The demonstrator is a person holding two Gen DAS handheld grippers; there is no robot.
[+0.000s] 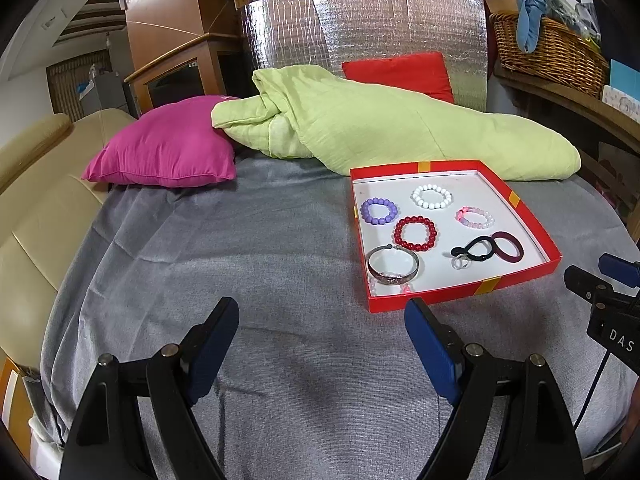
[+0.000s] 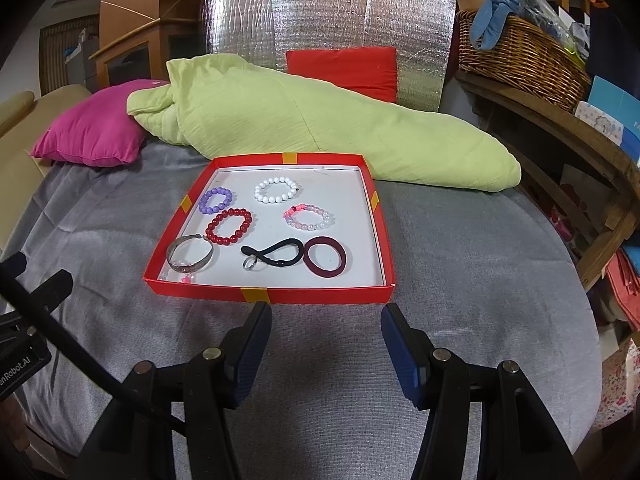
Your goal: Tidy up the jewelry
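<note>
A shallow red box (image 2: 320,295) with a white floor lies on the grey cloth; it also shows in the left wrist view (image 1: 520,276). In it lie a purple bead bracelet (image 2: 216,200), a white bead bracelet (image 2: 277,189), a red bead bracelet (image 2: 229,226), a pink-and-clear bracelet (image 2: 308,217), a silver bangle (image 2: 189,259), a black hair tie (image 2: 276,258), a small ring (image 2: 251,264) and a maroon band (image 2: 325,262). My right gripper (image 2: 326,320) is open and empty just before the box's front wall. My left gripper (image 1: 322,316) is open and empty, left of the box.
A green quilt (image 2: 312,120), a magenta pillow (image 2: 90,132) and a red cushion (image 2: 344,68) lie behind the box. A silver insulated panel (image 2: 320,16) stands at the back. A wicker basket (image 2: 520,56) sits on a wooden shelf at right. A beige sofa (image 1: 36,200) is at left.
</note>
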